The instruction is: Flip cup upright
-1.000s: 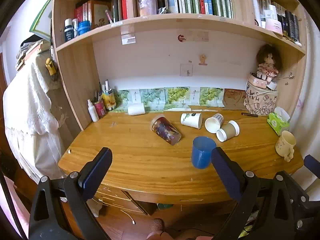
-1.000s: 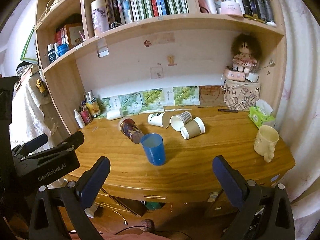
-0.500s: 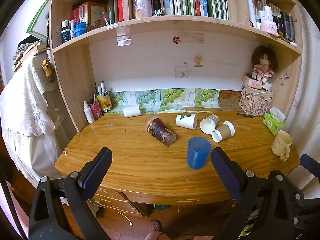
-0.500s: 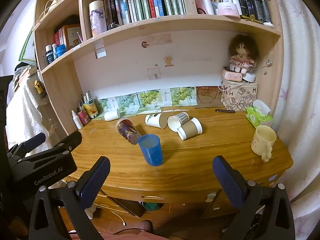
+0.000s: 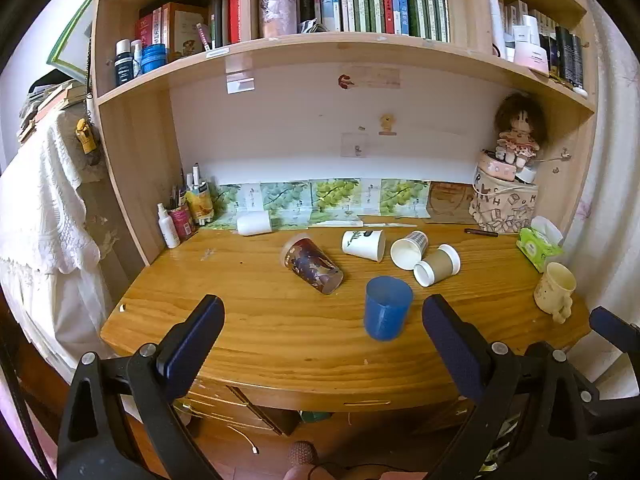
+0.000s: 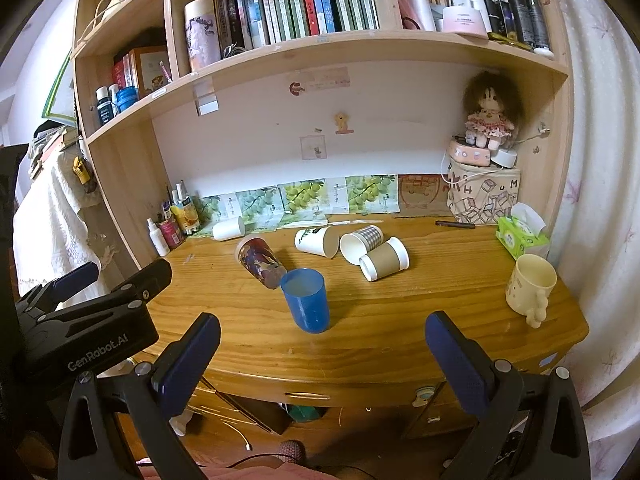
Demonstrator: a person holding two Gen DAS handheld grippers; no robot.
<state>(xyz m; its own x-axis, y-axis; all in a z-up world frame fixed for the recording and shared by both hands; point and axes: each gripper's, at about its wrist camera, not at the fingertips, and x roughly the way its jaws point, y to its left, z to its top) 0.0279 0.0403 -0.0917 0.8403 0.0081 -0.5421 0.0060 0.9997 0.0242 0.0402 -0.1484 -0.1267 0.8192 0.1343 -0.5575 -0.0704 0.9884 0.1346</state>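
Observation:
A blue plastic cup point(image 5: 387, 307) stands upright near the front of the wooden desk point(image 5: 256, 320); it also shows in the right wrist view point(image 6: 306, 300). Behind it several cups lie on their sides: a dark patterned cup point(image 5: 313, 265), a white leaf-print cup point(image 5: 363, 244), a checked cup point(image 5: 409, 249) and a brown paper cup point(image 5: 437, 265). A white cup point(image 5: 254, 223) lies at the back. My left gripper point(image 5: 320, 344) is open and empty, held off the desk's front edge. My right gripper point(image 6: 322, 360) is open and empty too.
A cream mug point(image 6: 530, 286) stands upright at the desk's right end, beside a green tissue pack point(image 6: 520, 236). Bottles and pens point(image 5: 184, 216) crowd the back left corner. A printed bag with a doll point(image 6: 484, 188) stands at the back right. Shelves of books hang above.
Both grippers have drawn back and slightly up from the desk; the cups look smaller and more of the shelves shows. No cup has moved.

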